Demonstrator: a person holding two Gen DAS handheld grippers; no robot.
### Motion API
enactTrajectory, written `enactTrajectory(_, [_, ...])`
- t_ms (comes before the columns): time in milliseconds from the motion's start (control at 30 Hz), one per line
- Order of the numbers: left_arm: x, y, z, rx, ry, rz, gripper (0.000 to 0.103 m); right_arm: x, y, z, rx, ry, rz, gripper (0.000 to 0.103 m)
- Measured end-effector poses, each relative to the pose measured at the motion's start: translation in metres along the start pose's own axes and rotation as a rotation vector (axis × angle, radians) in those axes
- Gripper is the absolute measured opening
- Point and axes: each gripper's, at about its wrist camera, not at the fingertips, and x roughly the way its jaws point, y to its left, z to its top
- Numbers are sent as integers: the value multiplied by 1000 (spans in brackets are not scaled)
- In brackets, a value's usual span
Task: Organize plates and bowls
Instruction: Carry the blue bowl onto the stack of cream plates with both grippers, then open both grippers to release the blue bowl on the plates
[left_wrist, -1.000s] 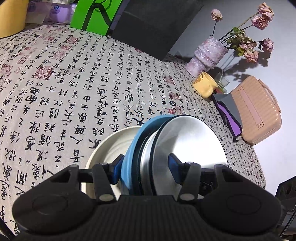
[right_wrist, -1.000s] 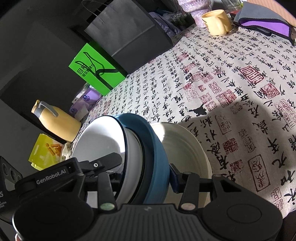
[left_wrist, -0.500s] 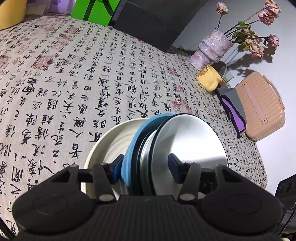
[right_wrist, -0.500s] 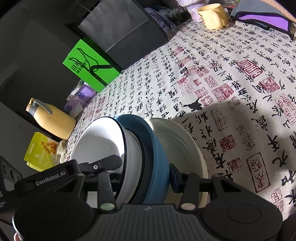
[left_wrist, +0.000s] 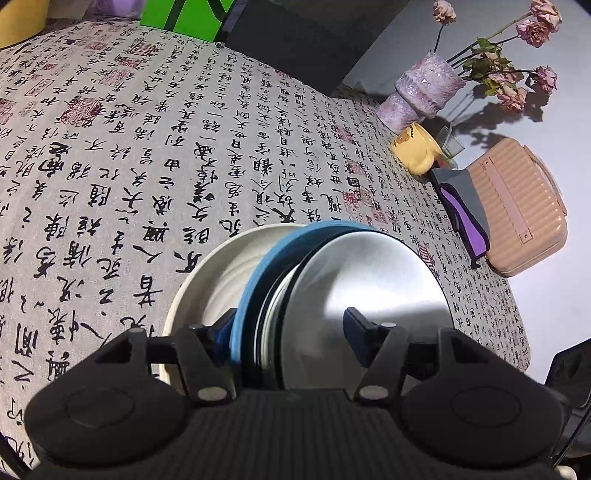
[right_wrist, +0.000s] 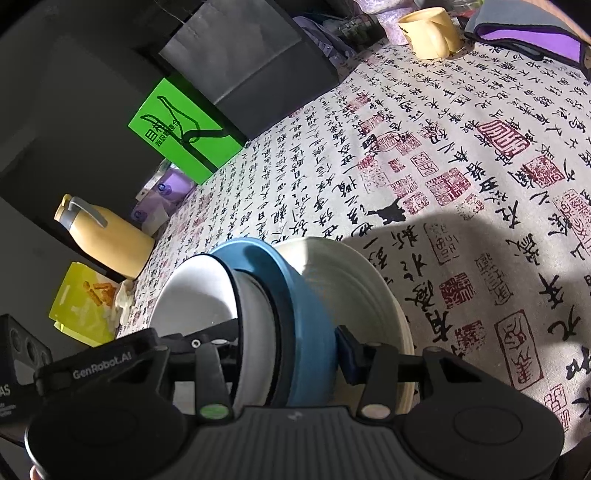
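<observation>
1. Since a second ago our left gripper (left_wrist: 290, 328) has widened: its jaws are opening, the right pad now stands clear of the steel plate (left_wrist: 369, 288), and the stack is between them but no longer pinched.
2. The tablecloth (left_wrist: 147, 147) carries the cream plate (left_wrist: 207, 280), which lies flat beneath everything.
3. On edge over that plate stands the stack: blue bowl (right_wrist: 295, 302), a dark-rimmed dish and the white bowl (right_wrist: 192, 295), with the steel plate on the far side.
4. Our right gripper (right_wrist: 288, 350) is clamped on the stack, one pad on the blue bowl's outside, the other inside the white bowl.
</observation>
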Motion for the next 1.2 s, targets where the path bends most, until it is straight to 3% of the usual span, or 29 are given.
enactTrajectory(133, [-4, 0, -1, 4, -13, -3, 63, -1, 0, -1, 0, -1, 3, 45])
enactTrajectory(467, [-18, -2, -3, 33, -66, -9, 80, -3, 1, 0, -21, -2, 14, 48])
enactTrajectory(800, [-39, -7, -10, 74, -153, -20, 102, -27, 3, -1, -70, -82, 47, 77])
enactTrajectory(1067, [-72, -12, -31, 143, -324, -17, 103, -50, 12, -16, -194, -167, 55, 91])
enactTrajectory(1133, [-81, -13, -40, 165, -375, -7, 103, -58, 19, -24, -267, -214, 45, 101])
enactTrajectory(1200, [-89, -13, -51, 179, -436, 11, 103, -67, 25, -33, -336, -271, 20, 103])
